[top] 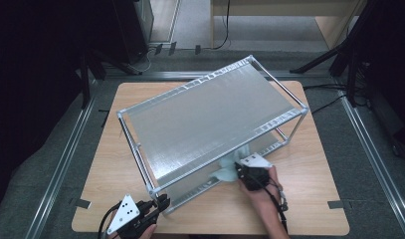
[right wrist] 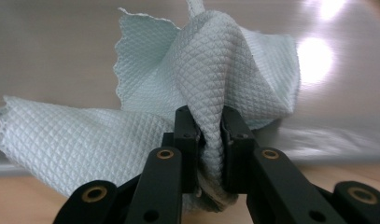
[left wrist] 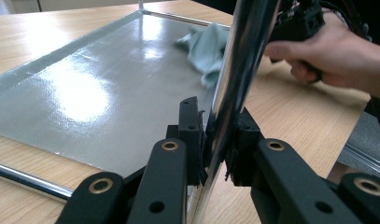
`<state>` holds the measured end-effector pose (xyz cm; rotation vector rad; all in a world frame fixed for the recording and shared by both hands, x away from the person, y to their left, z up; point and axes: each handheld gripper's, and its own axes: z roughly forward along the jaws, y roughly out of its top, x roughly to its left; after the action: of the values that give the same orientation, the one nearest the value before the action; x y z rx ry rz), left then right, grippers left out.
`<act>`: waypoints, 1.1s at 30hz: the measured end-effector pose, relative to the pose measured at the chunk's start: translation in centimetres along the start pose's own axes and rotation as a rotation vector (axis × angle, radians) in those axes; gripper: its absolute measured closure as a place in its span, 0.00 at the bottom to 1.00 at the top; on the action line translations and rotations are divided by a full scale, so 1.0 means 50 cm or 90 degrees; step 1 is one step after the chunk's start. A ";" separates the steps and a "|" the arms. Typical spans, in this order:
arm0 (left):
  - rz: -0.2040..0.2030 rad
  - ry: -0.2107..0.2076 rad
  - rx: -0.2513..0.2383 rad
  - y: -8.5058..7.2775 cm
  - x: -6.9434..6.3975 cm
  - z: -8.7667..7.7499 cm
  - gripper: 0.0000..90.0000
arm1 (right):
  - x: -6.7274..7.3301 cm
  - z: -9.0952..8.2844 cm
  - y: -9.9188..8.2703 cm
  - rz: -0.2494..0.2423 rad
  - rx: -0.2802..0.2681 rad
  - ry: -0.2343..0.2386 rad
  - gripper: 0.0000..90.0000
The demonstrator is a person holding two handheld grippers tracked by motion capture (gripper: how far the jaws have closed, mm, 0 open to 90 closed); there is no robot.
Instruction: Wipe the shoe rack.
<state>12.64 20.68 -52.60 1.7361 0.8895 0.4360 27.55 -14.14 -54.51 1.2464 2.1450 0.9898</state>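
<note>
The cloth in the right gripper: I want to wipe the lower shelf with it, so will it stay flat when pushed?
Probably not. The cloth bunches into folds where the right gripper pinches it, so it looks floppy and light. Its quilted weave may drag on the glossy lower shelf.

Pale mint diamond-textured cloth [right wrist: 211,84]

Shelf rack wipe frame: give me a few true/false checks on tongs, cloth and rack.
1. The left tongs are clamped on the rack's chrome post. True.
2. The right tongs are open. False: they are shut on the pale green cloth.
3. The cloth lies on the top shelf. False: it is at the lower shelf.
4. The rack stands on a wooden table. True.
</note>
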 end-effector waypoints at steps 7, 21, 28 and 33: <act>0.002 0.001 -0.001 -0.001 0.001 -0.001 0.88 | -0.124 -0.011 -0.007 0.061 0.001 -0.089 0.88; -0.012 0.005 -0.003 -0.001 0.004 -0.002 0.88 | -0.070 -0.004 -0.009 0.054 0.008 -0.056 0.88; -0.018 0.001 -0.002 -0.001 0.002 0.000 0.87 | 0.064 0.007 -0.002 -0.011 0.009 0.010 0.88; -0.022 -0.002 -0.003 -0.001 -0.001 0.003 0.87 | 0.169 0.007 0.001 -0.065 0.011 0.077 0.88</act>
<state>12.71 20.53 -52.68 1.7134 0.9145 0.4119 23.79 -6.57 -55.01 1.0980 2.2902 1.0283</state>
